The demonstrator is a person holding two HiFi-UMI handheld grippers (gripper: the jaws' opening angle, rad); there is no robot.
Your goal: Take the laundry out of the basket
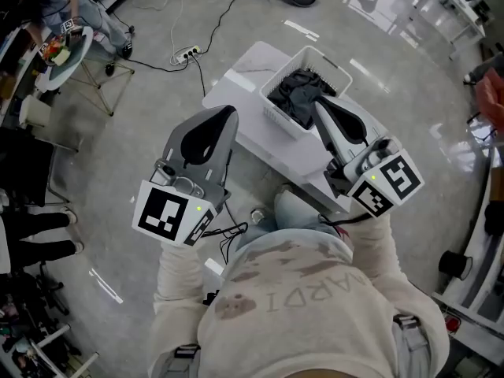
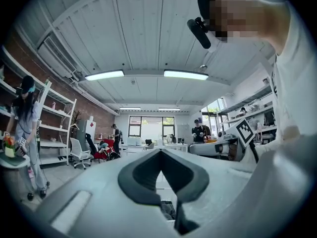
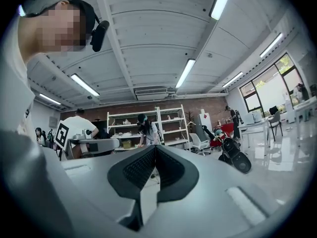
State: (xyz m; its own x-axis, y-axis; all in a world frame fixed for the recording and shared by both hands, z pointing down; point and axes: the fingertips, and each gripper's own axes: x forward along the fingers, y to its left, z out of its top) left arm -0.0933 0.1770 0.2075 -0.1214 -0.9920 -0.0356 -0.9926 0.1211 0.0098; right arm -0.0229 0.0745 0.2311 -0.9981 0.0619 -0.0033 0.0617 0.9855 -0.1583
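Left gripper (image 1: pixel 229 114) and right gripper (image 1: pixel 318 104) both have jaws closed on nothing, and the dark laundry (image 1: pixel 294 94) sits heaped in the white basket (image 1: pixel 277 118) on the table (image 1: pixel 246 71), so the right one, being nearest, should open wide, drop onto a top fold, pinch, then lift.

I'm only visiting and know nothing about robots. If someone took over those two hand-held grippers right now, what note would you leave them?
Left gripper: shut, empty, held off to the left of the basket.
Right gripper: shut, empty, tip over the basket; whether it touches the clothes can't be told.
Laundry: a dark pile, all inside the white basket on the white table.
Done: nothing taken out.
Left: probably open a gripper, grip the clothes and lift them out.
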